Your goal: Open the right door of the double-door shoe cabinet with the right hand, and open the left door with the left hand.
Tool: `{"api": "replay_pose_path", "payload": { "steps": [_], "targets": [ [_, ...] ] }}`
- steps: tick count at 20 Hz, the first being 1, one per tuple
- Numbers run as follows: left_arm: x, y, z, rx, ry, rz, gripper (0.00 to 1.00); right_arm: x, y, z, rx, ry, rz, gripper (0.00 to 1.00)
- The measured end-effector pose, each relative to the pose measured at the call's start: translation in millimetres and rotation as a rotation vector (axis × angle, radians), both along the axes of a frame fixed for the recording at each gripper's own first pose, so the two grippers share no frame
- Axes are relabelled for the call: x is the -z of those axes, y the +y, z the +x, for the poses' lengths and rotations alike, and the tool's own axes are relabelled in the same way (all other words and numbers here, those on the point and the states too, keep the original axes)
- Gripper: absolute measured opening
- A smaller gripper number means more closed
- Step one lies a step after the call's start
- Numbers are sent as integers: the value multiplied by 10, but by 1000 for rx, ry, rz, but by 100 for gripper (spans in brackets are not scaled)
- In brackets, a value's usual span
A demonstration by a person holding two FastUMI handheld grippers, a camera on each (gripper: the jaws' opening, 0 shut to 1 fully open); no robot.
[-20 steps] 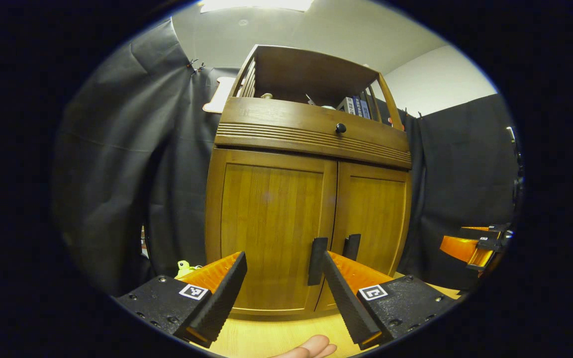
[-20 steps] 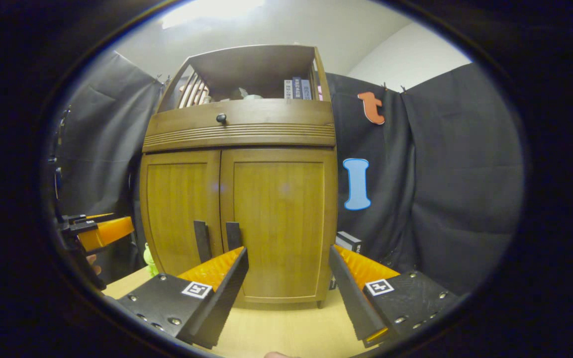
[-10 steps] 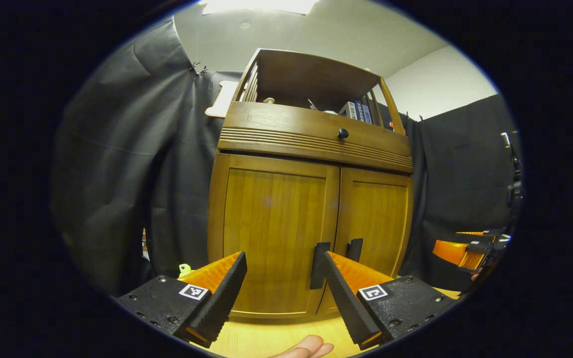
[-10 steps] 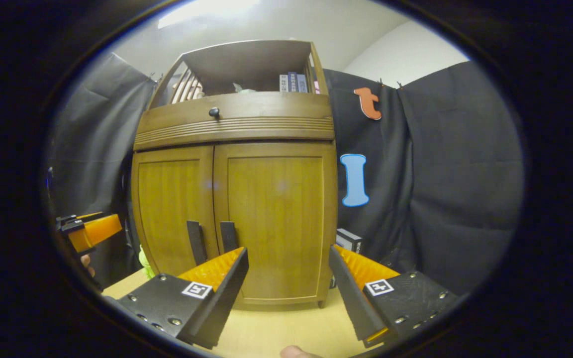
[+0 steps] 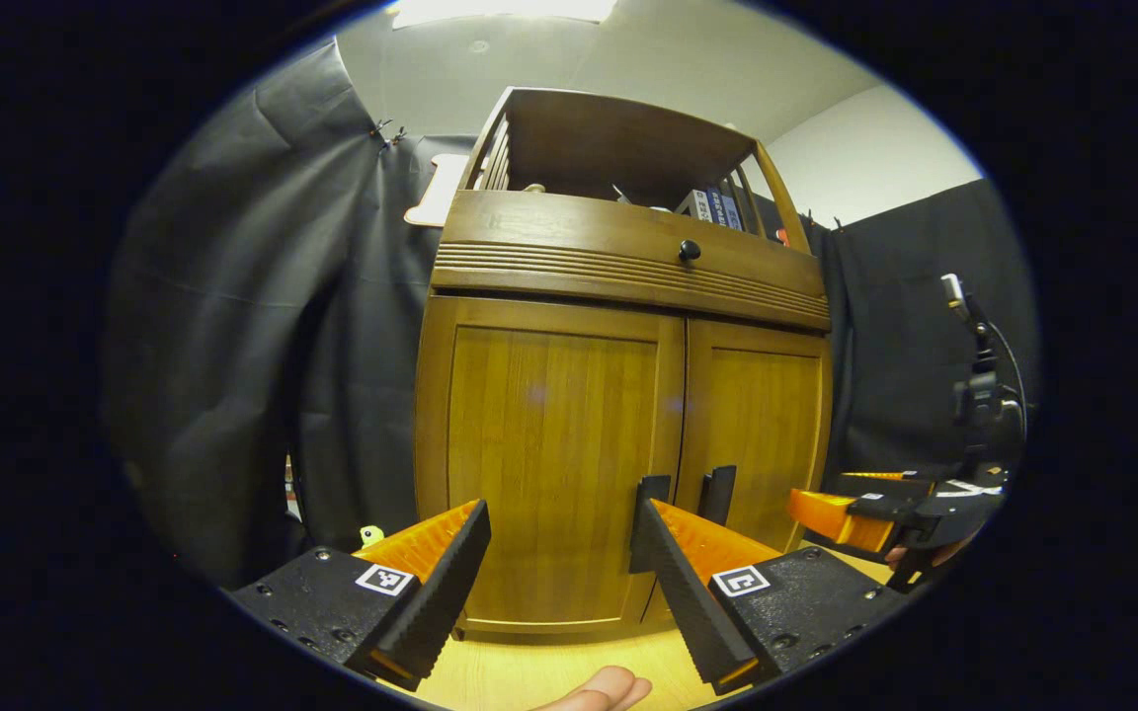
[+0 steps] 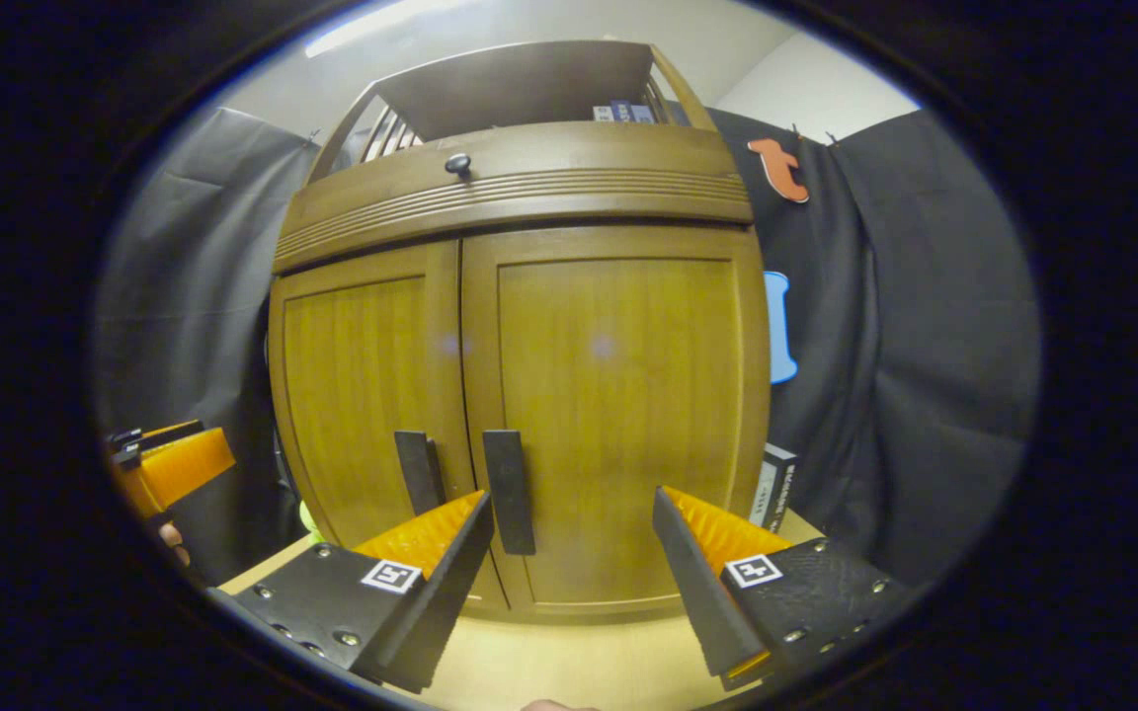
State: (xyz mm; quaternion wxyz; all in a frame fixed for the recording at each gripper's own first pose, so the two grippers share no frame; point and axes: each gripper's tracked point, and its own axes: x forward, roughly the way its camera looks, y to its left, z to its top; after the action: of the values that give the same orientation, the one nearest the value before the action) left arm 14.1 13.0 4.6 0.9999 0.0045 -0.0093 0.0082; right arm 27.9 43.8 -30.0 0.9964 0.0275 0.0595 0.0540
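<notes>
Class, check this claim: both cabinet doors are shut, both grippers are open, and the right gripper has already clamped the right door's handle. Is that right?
Not quite. In the right gripper view the right gripper is open and short of the right door's handle, touching nothing. Both doors are shut, and the left gripper is open too.

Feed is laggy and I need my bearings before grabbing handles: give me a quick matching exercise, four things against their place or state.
Things:
1. right door
2. right door handle
3. drawer knob
4. right tongs

Places or states:
A. round, on the band above the doors
B. open, apart from the cabinet, holding nothing
C. shut, flush with the left door
D. dark vertical bar by the centre seam

Pairs: 1-C, 2-D, 3-A, 4-B
</notes>
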Motion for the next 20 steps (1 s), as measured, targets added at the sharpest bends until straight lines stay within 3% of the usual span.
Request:
{"api": "replay_pose_path", "payload": {
  "steps": [4,6,9,11,12,13,15,16,18,19,20],
  "targets": [
    [37,-11,54,9,17,-11,89,65,97,127,-25,20,-13,94],
    [44,-51,83,30,26,-15,89,135,114,175,-11,48,-9,99],
    [-51,-138,60,49,-8,-38,89,203,130,194,4,72,-4,94],
    [-53,-71,48,10,-10,-34,94,235,312,197,-82,72,16,73],
    [-86,-65,38,6,-17,-36,89,233,265,198,-72,64,-7,61],
    [-87,-82,28,7,-19,-28,94,222,239,205,-67,59,-31,49],
    [-93,-61,32,2,-23,-11,89,243,288,216,-82,63,-25,24],
    [-97,-41,30,-4,-21,-8,94,247,291,194,-96,72,-4,24],
    [-97,-1,24,-15,-25,3,89,213,298,168,-130,79,15,24],
    [-102,13,15,-23,-28,7,94,184,298,152,-142,77,13,24],
    [-118,30,9,-30,-32,7,89,153,287,128,-150,71,11,24]
  ]
}}
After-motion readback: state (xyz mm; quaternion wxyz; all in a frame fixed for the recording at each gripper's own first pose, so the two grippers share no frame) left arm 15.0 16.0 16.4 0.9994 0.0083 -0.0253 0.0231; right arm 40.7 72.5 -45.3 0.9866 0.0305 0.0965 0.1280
